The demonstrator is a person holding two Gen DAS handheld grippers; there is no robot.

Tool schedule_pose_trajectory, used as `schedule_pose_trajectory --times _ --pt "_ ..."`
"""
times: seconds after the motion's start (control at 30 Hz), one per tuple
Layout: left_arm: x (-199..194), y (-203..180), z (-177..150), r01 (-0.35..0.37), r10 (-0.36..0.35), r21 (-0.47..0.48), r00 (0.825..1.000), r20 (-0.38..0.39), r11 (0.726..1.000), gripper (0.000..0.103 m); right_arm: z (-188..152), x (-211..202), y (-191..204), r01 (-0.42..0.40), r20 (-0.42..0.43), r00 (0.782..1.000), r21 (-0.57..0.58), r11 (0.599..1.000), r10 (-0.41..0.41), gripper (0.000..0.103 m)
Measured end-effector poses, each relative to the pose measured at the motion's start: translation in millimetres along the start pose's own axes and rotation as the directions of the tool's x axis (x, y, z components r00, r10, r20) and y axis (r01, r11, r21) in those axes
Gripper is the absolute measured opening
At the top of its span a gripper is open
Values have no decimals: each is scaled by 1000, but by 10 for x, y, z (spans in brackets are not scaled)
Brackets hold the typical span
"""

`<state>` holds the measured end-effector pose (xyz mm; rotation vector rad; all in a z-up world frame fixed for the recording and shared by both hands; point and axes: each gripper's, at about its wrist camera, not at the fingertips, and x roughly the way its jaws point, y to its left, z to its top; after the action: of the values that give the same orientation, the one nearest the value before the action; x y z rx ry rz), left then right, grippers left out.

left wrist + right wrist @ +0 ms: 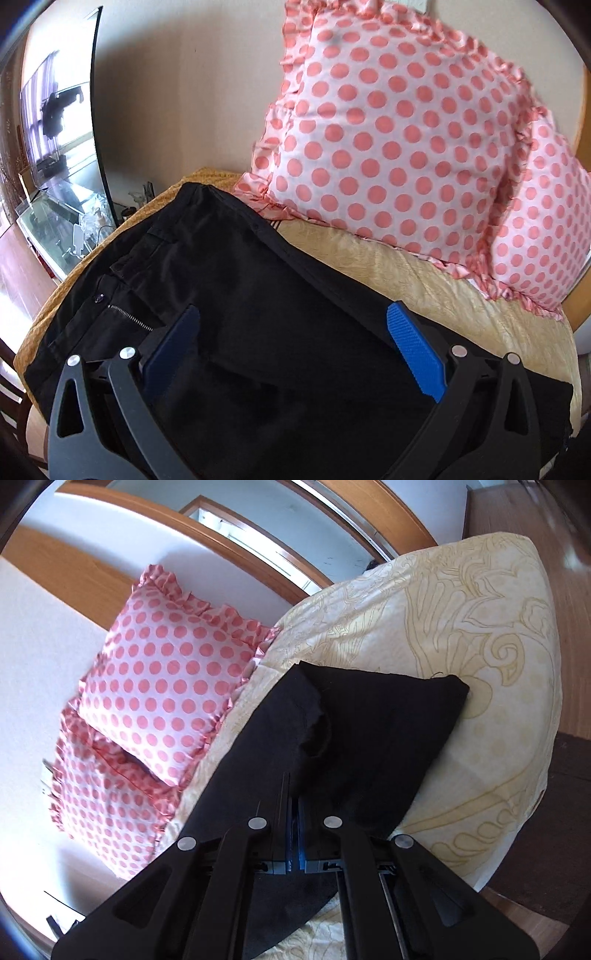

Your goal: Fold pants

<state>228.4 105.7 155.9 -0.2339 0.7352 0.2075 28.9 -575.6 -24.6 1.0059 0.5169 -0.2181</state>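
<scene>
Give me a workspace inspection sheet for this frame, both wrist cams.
Surface: bed with cream patterned cover, bare to the right of the pants.
Job's things: black pants lying flat, zipper open; leg end bunched.
Clutter: two pink polka-dot pillows at the head end.
Grippers: left gripper open over the pants; right gripper shut on the leg fabric.
Cables: nothing seen.
Surroundings: TV screen, wooden headboard.

A bedroom at home, a bed [461, 635] with spotty pillows [399, 147] on it, a TV [62, 122] beside the bed
</scene>
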Motion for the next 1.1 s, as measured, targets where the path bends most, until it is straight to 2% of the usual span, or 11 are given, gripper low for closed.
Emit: schedule_pose_trajectory --times 0.1,0.17,0.23,0.3,0.37,0.5,0.7,0.77,0.8,0.93,1.1 --pt "526 127 314 -7 -1 -80 996 -89 997 101 -8 9 -2 31 -16 999 -24 999 -31 2" --pt "854 261 488 -14 -8 -155 990 -141 988 97 15 36 41 49 -21 999 -38 998 -49 2" --pt "1198 386 604 -32 -16 -217 976 -217 976 74 31 48 70 60 -25 998 -44 997 -61 2" --pt "1503 496 662 -60 -21 -271 957 -289 961 60 40 55 101 73 -25 997 -56 996 -75 2" --pt "1717 634 669 -95 -22 -336 944 -328 937 58 50 60 146 83 -23 996 -69 994 -84 2" --pt "1867 778 683 -97 -47 -414 945 -323 905 58 77 89 208 99 -19 995 -94 991 -101 2" --pt "1955 730 766 -96 -48 -413 945 -324 906 58 92 116 276 119 -11 993 -120 986 -121 2" --pt "1992 672 782 -91 -52 -402 942 -332 911 35 95 122 296 123 -8 992 -122 985 -125 2" --pt "2012 660 790 -65 -79 -401 940 -332 914 13 99 119 306 123 -6 992 -124 985 -125 2" --pt "1827 703 775 -36 -99 -440 955 -279 897 9 137 65 350 99 4 995 -139 985 -99 2" --pt "1133 865 736 66 -146 -433 977 -156 899 8 244 7 398 37 16 999 -142 989 -35 2"
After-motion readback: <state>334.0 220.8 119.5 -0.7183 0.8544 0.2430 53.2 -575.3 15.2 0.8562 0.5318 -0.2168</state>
